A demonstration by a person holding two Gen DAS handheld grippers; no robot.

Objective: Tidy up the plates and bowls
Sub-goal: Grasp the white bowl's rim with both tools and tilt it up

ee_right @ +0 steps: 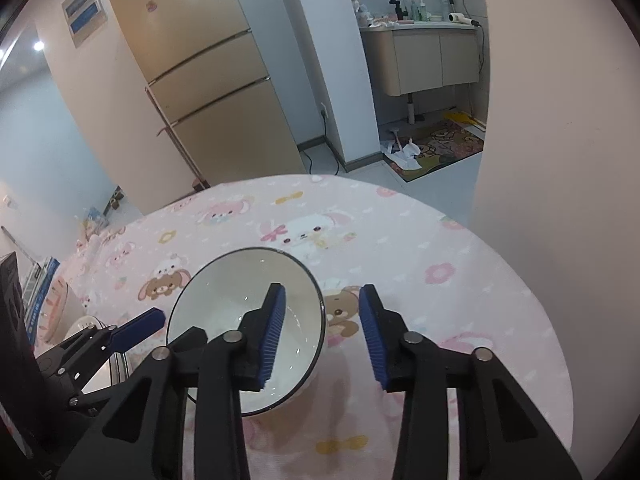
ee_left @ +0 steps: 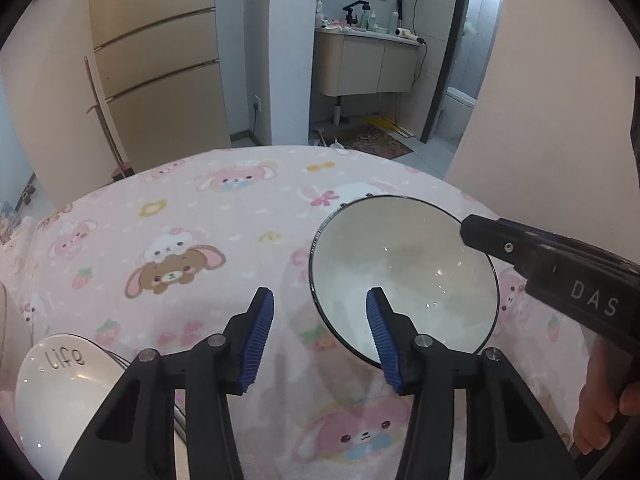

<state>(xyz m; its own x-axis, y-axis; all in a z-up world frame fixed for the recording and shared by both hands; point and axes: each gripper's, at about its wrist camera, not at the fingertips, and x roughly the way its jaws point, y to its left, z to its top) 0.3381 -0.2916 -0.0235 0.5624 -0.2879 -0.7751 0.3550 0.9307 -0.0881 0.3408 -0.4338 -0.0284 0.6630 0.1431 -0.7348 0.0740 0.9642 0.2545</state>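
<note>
A white bowl with a thin black rim (ee_left: pixel 404 276) stands on the pink tablecloth; it also shows in the right wrist view (ee_right: pixel 224 300). My left gripper (ee_left: pixel 320 336) is open, its right finger over the bowl's near-left rim and its left finger outside it. My right gripper (ee_right: pixel 322 332) is open, its left finger over the bowl's inside and its right finger outside the rim. A white dish lettered "life" (ee_left: pixel 56 384) lies at the lower left under my left gripper's body, on other dishes.
The round table carries a pink cartoon-print cloth (ee_left: pixel 224 216). Beyond its far edge stand a beige fridge (ee_left: pixel 160 60) and a bathroom vanity (ee_left: pixel 364 60). A pale wall (ee_left: pixel 560 100) rises close at the right.
</note>
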